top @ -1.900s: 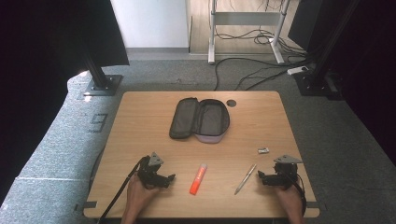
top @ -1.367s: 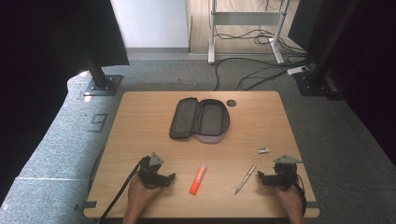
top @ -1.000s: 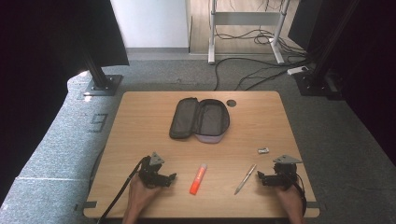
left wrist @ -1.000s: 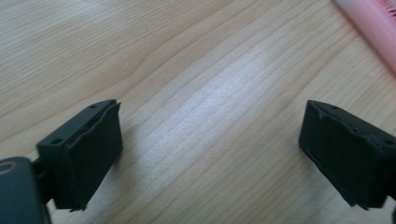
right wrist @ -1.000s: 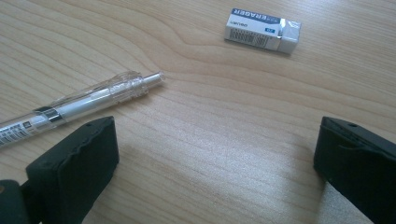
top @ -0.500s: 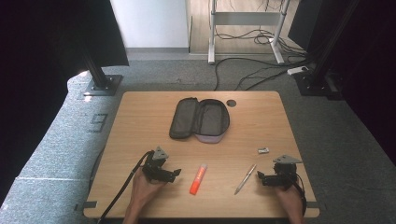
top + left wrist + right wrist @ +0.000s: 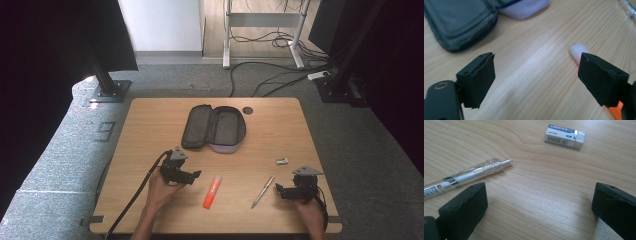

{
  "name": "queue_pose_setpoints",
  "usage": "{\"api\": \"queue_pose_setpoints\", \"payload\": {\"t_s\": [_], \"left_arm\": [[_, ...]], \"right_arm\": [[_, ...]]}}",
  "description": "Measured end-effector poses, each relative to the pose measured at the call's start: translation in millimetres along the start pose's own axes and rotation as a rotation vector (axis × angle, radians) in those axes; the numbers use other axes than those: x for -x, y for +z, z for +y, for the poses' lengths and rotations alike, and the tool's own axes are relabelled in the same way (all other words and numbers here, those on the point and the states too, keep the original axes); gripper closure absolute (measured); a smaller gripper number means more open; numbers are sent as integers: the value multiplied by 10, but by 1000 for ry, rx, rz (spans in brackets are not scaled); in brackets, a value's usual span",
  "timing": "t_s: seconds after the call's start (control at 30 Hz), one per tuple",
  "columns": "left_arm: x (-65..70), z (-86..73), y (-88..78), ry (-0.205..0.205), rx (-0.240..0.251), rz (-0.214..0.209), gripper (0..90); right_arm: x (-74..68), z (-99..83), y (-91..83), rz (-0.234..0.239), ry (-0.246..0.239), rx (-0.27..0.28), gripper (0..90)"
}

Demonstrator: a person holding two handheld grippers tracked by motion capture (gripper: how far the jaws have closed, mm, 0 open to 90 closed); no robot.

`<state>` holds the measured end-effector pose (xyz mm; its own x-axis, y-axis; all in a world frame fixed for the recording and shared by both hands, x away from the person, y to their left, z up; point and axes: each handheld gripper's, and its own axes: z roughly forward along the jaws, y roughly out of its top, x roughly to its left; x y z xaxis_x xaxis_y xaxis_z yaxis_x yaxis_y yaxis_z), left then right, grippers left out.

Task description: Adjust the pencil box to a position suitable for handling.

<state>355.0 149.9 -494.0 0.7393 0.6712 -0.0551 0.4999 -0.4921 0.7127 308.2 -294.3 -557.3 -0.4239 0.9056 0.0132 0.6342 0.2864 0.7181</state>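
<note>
I hold one hand-held gripper in each hand over the tabletop [image 7: 150, 125], and the work in hand reads as packing the loose stationery into the open pencil case [image 7: 215, 127], which lies unzipped and flat toward the 12 o'clock side of the tabletop centre. Status: nothing is packed yet, as far as I can see; the case interior shows no item. My left hand-held gripper [image 7: 192, 175] hovers at roughly 7 o'clock from the case, its jaws wide with only bare wood between them; they have just been closing a little, with nothing caught between the pads. The orange highlighter [image 7: 212, 184] lies flat on the tabletop just beside that gripper, at its 4 o'clock in the high view; in the left gripper view its pale cap end [image 7: 577, 50] shows just behind the right-hand jaw, so I judge that the approach is under way but the marker is not yet between the jaws. My right hand-held gripper [image 7: 280, 191] rests low at the 5 o'clock corner of the tabletop, jaws wide and holding nothing. The clear pen [image 7: 471, 173] lies near its left-hand jaw, apart from it, and the white eraser [image 7: 565, 135] sits farther off at about 1 o'clock in that view. Remaining, in my judgement: grasp the highlighter, carry it into the case, then do the same for pen and eraser.
</note>
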Motion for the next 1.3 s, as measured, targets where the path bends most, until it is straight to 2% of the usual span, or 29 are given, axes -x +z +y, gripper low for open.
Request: {"api": "queue_pose_setpoints", "payload": {"t_s": [0.2, 0.33, 0.37, 0.6, 0.63, 0.83, 1.07, 1.1, 1.23, 1.3], "left_arm": [[-5, 159, 58, 26, -6, -3, 165], [20, 292, 115, 62, -7, -1, 190], [28, 356, 149, 67, -4, -20, 206], [30, 517, 255, 72, 15, -52, 261], [25, 576, 289, 69, 9, -63, 263], [22, 730, 374, 81, 24, -77, 313], [24, 849, 481, 91, 17, -95, 345], [28, 885, 525, 98, 6, -86, 354], [16, 936, 591, 82, 10, -109, 369], [17, 967, 626, 86, 1, -104, 380]], "right_arm": [[0, 0, 0, 0, 0, 0, 0], [0, 0, 1, 0, 1, 1, 0], [0, 0, 0, 0, 0, 0, 0], [0, 0, 0, 0, 0, 1, 0], [0, 0, 0, 0, 0, 0, 0], [0, 0, 0, 0, 1, 0, 0], [1, 0, 0, 0, -1, 0, 0], [1, 0, 0, 0, -1, 1, 0], [1, 0, 0, 0, -1, 1, 0], [0, 0, 0, 0, 0, 0, 0]]}}
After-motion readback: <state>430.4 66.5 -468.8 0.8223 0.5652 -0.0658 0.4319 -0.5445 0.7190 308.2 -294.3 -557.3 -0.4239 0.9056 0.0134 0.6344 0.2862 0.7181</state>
